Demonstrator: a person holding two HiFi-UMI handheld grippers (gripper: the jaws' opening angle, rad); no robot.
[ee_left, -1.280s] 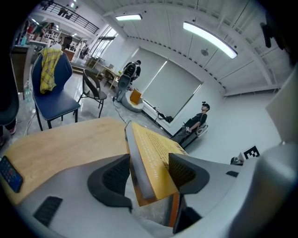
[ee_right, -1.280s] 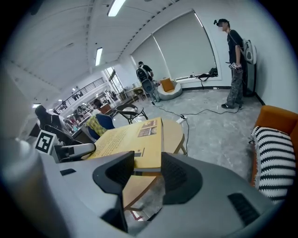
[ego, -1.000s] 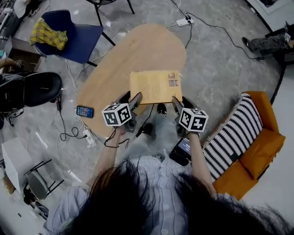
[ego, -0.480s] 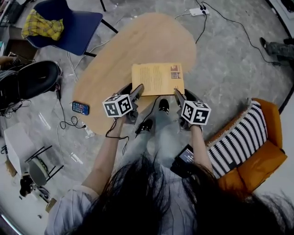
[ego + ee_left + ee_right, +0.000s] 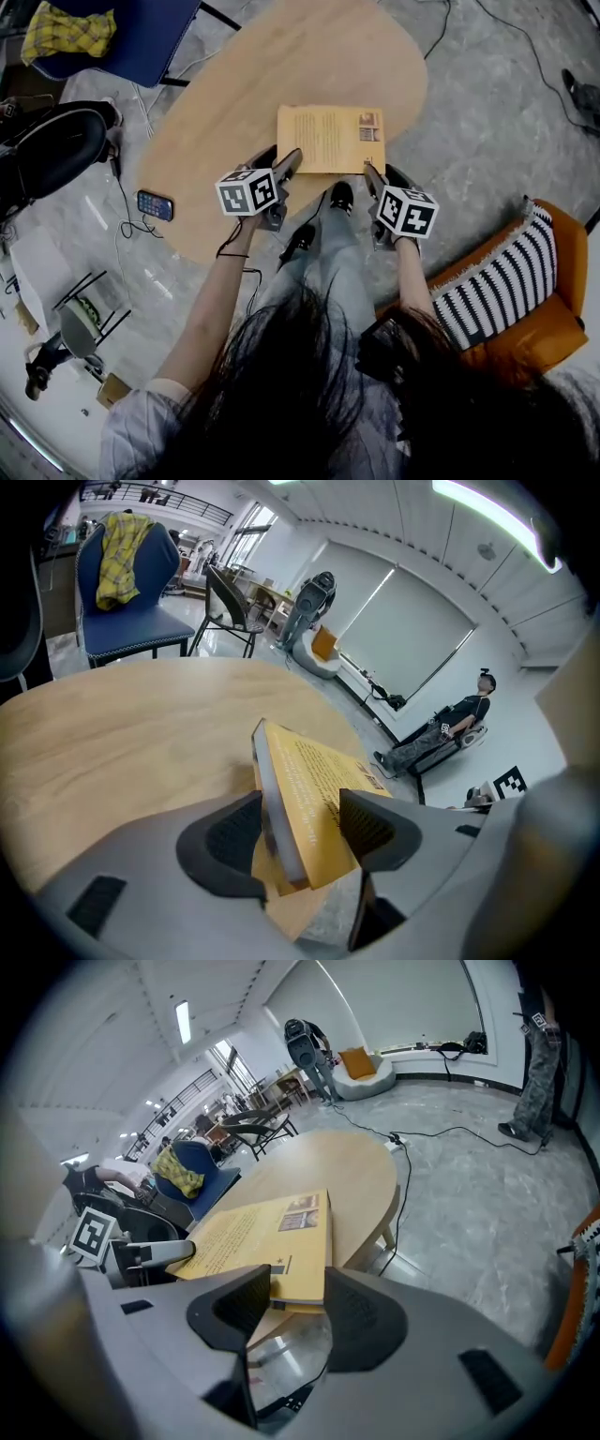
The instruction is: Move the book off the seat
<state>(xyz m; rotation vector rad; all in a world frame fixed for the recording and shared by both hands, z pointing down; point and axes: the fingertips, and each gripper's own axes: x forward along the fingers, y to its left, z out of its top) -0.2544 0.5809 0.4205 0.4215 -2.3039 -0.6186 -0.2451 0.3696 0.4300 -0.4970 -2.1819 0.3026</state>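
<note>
A yellow book (image 5: 330,139) hangs flat over the near edge of the oval wooden table (image 5: 281,66), held at both near corners. My left gripper (image 5: 278,157) is shut on its left near corner; in the left gripper view the book (image 5: 319,789) sits edgewise between the pads of the gripper (image 5: 300,832). My right gripper (image 5: 382,173) is shut on the right near corner; in the right gripper view the book (image 5: 262,1232) reaches out from that gripper (image 5: 286,1302) over the table (image 5: 347,1171).
An orange seat with a striped cushion (image 5: 506,281) stands behind and to the right. A phone (image 5: 155,203) lies at the table's left edge. A black chair (image 5: 47,150) and a blue chair with a plaid cloth (image 5: 66,28) stand at left. Cables cross the floor.
The head view has tipped, so the table, the book and both grippers sit higher in the picture. Both grippers keep their hold on the book's near corners.
</note>
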